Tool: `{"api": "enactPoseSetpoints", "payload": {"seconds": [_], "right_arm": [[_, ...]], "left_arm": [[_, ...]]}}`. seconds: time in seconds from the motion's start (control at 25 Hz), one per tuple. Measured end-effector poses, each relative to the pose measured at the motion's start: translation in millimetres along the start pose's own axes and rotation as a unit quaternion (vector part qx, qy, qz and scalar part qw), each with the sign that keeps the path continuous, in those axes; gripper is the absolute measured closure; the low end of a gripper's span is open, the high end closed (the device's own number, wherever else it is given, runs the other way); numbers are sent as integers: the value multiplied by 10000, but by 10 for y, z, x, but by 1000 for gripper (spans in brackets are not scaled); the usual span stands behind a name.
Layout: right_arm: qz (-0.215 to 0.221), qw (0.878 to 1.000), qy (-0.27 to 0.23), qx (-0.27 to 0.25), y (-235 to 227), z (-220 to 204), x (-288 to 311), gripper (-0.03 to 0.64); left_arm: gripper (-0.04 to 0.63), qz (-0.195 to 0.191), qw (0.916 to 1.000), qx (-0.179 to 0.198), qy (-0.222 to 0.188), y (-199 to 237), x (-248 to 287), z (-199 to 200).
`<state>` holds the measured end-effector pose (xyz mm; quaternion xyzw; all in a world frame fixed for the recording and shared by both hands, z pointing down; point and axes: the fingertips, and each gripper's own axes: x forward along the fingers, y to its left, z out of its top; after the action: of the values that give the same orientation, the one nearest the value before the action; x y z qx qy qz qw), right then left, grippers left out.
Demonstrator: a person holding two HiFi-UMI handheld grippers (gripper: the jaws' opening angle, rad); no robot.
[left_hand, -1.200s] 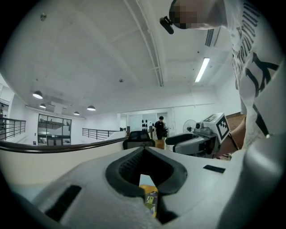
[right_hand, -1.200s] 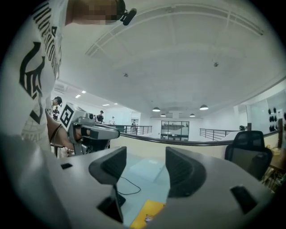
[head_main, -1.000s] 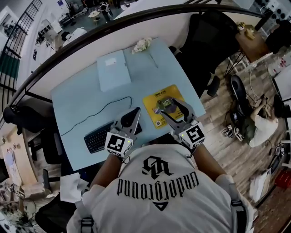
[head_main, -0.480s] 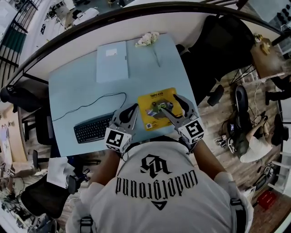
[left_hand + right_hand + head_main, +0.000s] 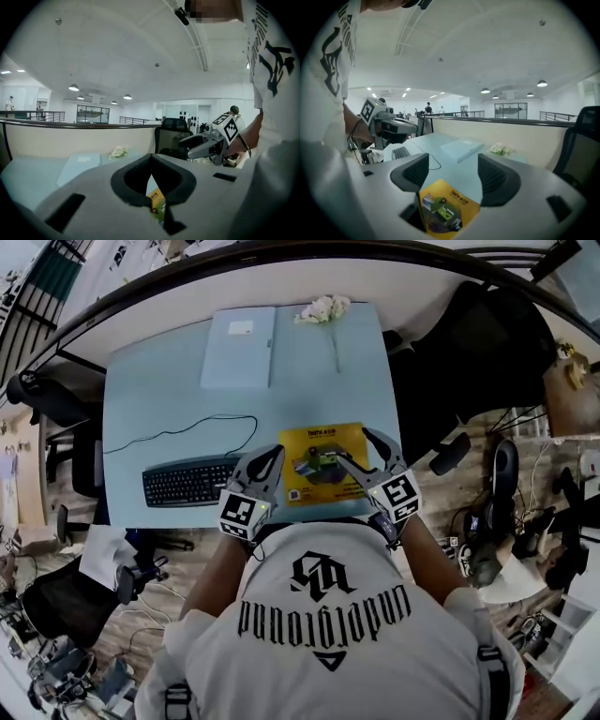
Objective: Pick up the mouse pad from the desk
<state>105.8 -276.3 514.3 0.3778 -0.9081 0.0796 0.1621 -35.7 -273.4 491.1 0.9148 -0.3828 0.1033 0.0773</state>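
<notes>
In the head view, the mouse pad (image 5: 323, 465) lies flat near the front edge of the pale blue desk (image 5: 169, 390). It sits right of the black keyboard (image 5: 187, 482), flanked by the left gripper (image 5: 270, 457) and the right gripper (image 5: 356, 446). The right gripper view shows its face most sharply: a thin yellow sheet with square corners, a round colour print at the centre and a title line along the far edge. It looks nearly square, slightly longer across the desk, with its heading pointing away from the person. The right jaws stand wide and are opening, with the pad below them untouched. The left gripper view shows narrow jaws, tips meeting, and a yellow sliver beyond the gap.
</notes>
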Motion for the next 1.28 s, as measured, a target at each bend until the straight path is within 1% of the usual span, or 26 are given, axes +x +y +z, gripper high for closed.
{"api": "enactPoseSetpoints", "payload": {"seconds": [0.12, 0.24, 0.36, 0.48, 0.6, 0.76, 0.92, 1.16, 1.28], "right_arm": [[195, 9995, 262, 49, -94, -260, 66, 266], [301, 9982, 507, 127, -198, -493, 132, 255], [402, 9962, 748, 191, -262, -726, 217, 243], [510, 9929, 1045, 233, -310, -980, 317, 218], [532, 9899, 1277, 315, -372, -1198, 373, 212], [506, 9852, 1582, 429, -476, -1480, 472, 202], [484, 9796, 1885, 493, -568, -1780, 580, 191], [535, 9697, 2335, 477, -653, -2202, 718, 175], [540, 9655, 2521, 365, -698, -2375, 809, 172]], "left_arm": [[588, 23, 9999, -21, 153, -71, 66, -131], [588, 58, 9996, -84, 271, -101, 144, -272], [588, 126, 9990, -155, 396, -65, 226, -454], [588, 178, 9982, -225, 519, -8, 325, -631], [588, 240, 9968, -420, 643, 32, 390, -786], [586, 295, 9946, -524, 851, 106, 462, -1003], [586, 272, 9919, -604, 1087, 128, 510, -1250], [586, 350, 9872, -709, 1385, 195, 562, -1548], [586, 313, 9852, -727, 1520, 219, 611, -1668]]}}
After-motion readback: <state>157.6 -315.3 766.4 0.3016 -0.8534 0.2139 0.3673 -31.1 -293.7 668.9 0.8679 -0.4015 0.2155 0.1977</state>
